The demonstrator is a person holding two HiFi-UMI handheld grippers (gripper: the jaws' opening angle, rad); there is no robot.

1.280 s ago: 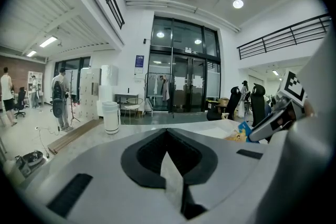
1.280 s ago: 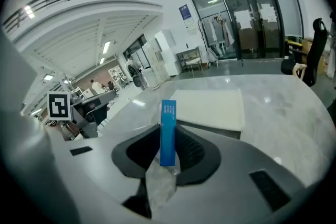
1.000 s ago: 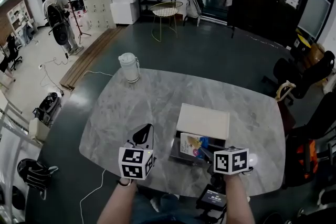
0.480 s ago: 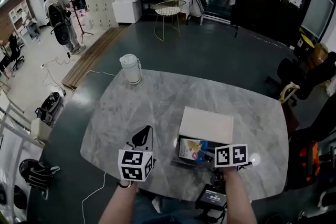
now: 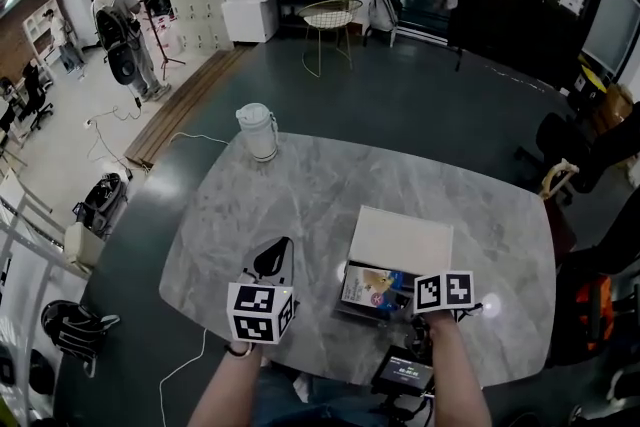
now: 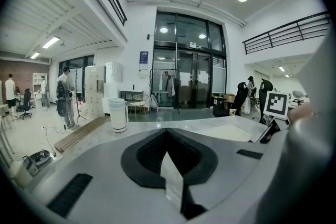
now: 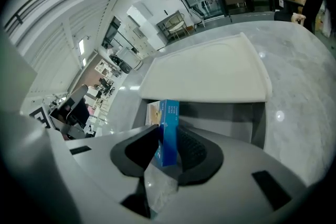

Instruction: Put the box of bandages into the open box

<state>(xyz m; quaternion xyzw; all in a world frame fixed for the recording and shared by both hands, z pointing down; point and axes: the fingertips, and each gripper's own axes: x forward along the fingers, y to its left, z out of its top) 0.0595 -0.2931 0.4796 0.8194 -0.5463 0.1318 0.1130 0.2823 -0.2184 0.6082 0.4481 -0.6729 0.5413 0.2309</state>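
The box of bandages [image 7: 169,128] stood on edge between the jaws of the right gripper [image 7: 167,152], its long axis running out along them. It sat low inside the open box [image 7: 226,113] on the near right part of the bench [image 5: 300,205]. Those jaws were opening, pads seemingly still against its blue sides, while the left gripper [image 6: 167,165], pressed together and empty, hung well to the left.
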